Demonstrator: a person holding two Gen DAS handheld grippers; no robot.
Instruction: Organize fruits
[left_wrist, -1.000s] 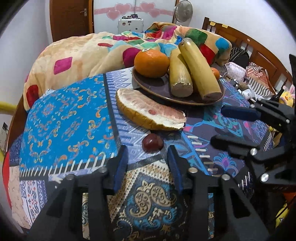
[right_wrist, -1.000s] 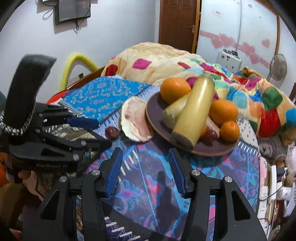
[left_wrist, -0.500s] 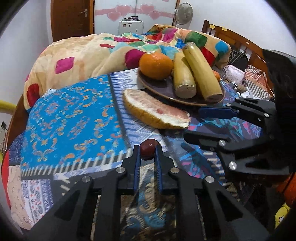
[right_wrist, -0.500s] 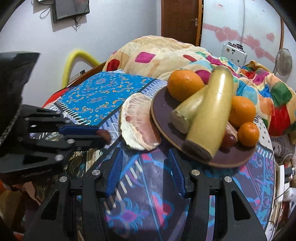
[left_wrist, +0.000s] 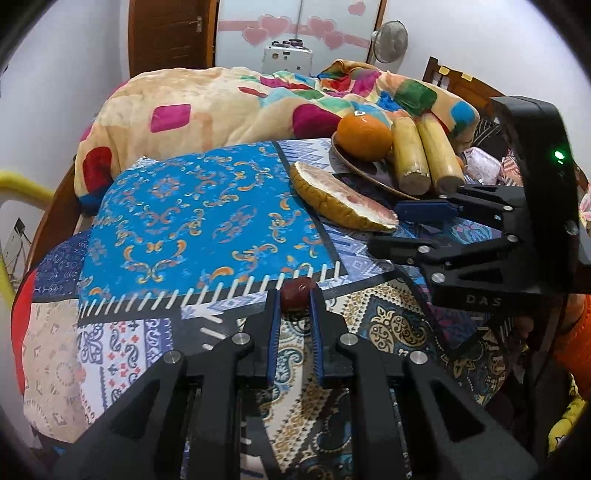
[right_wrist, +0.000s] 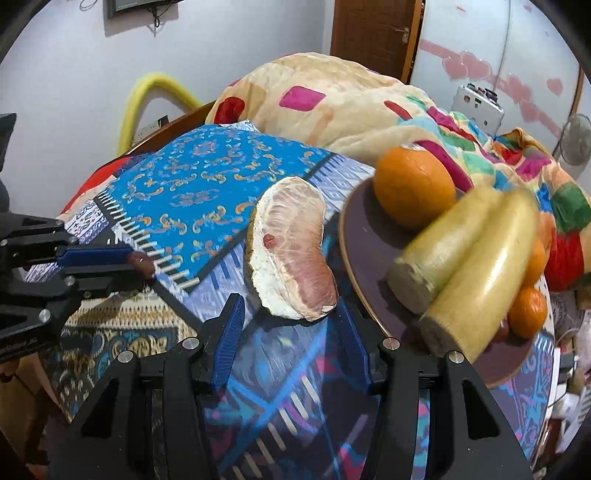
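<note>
My left gripper (left_wrist: 294, 295) is shut on a small dark red fruit (left_wrist: 295, 293), held just above the patterned cloth; the same fruit (right_wrist: 142, 263) shows at that gripper's tip in the right wrist view. A pomelo wedge (right_wrist: 291, 254) lies on the cloth beside the brown plate (right_wrist: 354, 254). My right gripper (right_wrist: 291, 325) stands open, its fingers on either side of the wedge's near end, pads apart from it. On the plate sit a large orange (right_wrist: 413, 190), two long yellow fruits (right_wrist: 476, 266) and small oranges (right_wrist: 526, 312).
A patchwork cloth (left_wrist: 207, 221) covers the round table. A colourful blanket (left_wrist: 229, 107) is heaped behind it. A wooden chair back (left_wrist: 461, 85), a fan (left_wrist: 389, 40) and a door (left_wrist: 170, 33) stand at the far side. The right gripper's body (left_wrist: 498, 236) crowds the right.
My left gripper closed on the small red fruit and drew back toward the near edge of the cloth with it. My right gripper moved up to the pomelo wedge.
</note>
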